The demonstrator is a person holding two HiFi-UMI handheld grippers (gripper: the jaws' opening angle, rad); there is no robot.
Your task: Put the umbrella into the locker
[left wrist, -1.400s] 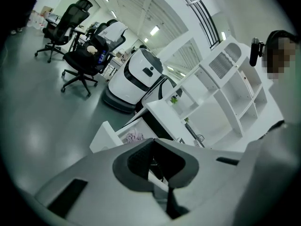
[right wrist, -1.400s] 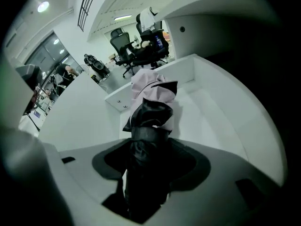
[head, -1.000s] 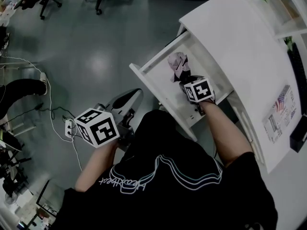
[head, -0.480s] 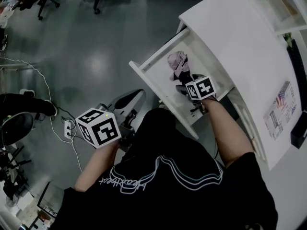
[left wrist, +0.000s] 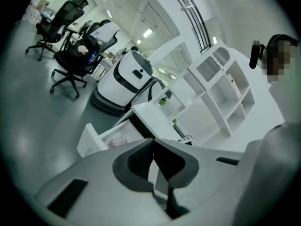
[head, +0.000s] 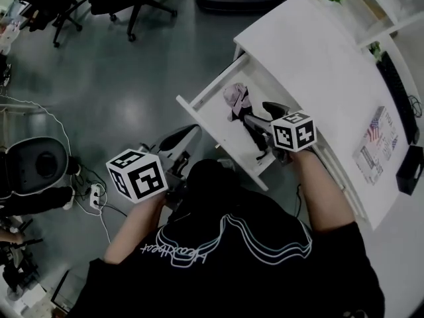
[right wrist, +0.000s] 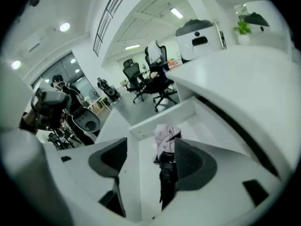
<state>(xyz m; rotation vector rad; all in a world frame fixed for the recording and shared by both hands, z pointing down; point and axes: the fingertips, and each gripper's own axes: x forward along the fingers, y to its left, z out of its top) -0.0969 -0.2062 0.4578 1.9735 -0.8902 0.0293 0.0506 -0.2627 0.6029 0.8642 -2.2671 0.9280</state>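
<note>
Left gripper is just parked out over the floor with its jaws pressed together and nothing in them. Moving right, the locker drawer is pulled out and the umbrella lies flat on its floor, pinkish fabric end toward the far end, dark handle end toward us. Right gripper hangs above it, jaws closing from pretty wide, pads not touching the umbrella showing between them. We reckon it's a light folded thing, floppy at the fabric and stiff at the handle, so the dark handle is where we'd grab. Compared with a second ago, the right gripper has lifted up out of the drawer, and the umbrella hasn't budged.
</note>
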